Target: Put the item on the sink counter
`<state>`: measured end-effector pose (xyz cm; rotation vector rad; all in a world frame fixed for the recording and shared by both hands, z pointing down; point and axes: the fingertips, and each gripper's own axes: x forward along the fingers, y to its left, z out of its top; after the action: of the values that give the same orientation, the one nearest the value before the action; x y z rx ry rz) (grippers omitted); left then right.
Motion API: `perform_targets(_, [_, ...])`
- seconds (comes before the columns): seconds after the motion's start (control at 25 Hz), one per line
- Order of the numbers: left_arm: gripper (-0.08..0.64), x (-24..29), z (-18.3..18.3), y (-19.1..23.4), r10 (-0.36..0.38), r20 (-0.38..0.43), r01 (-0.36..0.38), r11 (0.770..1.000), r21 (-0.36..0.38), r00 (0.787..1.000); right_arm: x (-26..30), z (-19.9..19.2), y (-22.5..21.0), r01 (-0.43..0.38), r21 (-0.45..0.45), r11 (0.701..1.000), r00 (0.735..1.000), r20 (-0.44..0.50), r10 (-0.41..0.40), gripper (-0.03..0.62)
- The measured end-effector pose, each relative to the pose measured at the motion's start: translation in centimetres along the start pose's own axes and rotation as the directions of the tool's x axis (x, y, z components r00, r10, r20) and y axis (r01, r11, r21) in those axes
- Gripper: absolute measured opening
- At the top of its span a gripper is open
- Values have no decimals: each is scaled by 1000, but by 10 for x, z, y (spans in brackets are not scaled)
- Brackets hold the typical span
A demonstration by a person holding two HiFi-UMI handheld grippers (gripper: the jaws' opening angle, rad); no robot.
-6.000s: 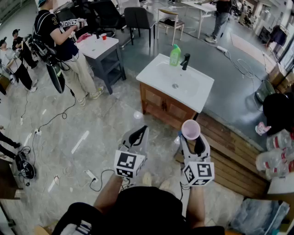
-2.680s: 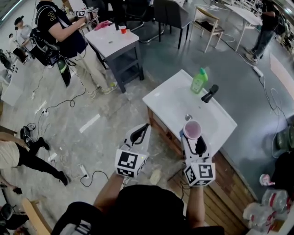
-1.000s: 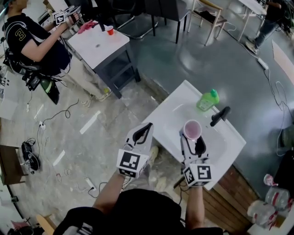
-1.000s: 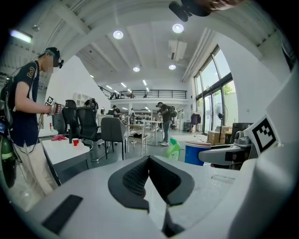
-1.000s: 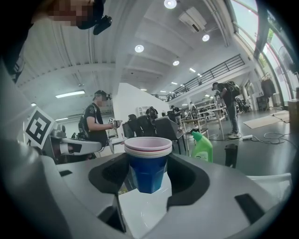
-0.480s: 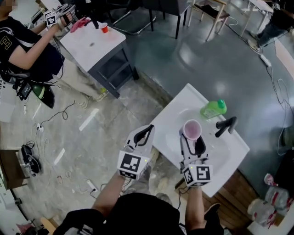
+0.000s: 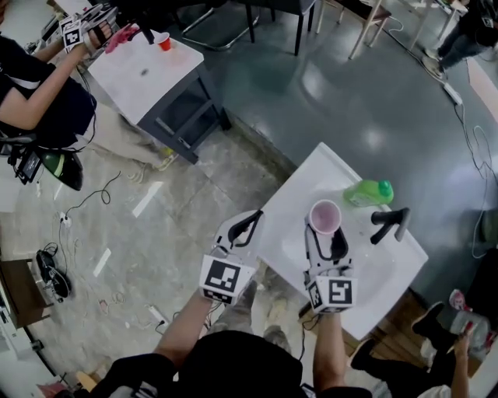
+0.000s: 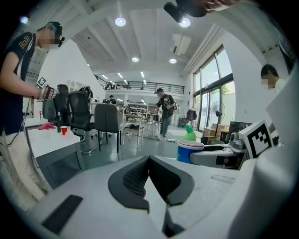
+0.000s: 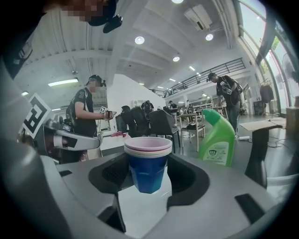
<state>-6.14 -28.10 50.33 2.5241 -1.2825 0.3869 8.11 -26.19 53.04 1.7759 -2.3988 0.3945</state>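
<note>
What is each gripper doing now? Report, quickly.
Left gripper: closed, fingers together, holding nothing.
Right gripper: closed on the stacked cups, blue outermost.

The person wears a black top (image 7: 233, 364) that leaves the forearms bare, and a dark camera unit (image 8: 186, 7) sits at the head. The left gripper (image 7: 247, 221) and the right gripper (image 7: 325, 232) share one build: a pale grey moulded shell with black jaw fingers. At the rear of each is a white marker cube (image 7: 223, 280) printed with bold black squares. In the gripper views the shell is broad and smooth. Black ribbed pads (image 8: 135, 177) line a dark V-shaped recess, and a dark rectangular slot (image 8: 62, 213) is sunk into the shell's lower left.
</note>
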Motion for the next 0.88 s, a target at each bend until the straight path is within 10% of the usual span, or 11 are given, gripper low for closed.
perform_targets(0.88, [2, 74, -50, 23, -37, -98, 32, 998, -47, 995, 78, -56, -40, 19, 21, 1000, 999, -44, -18, 259])
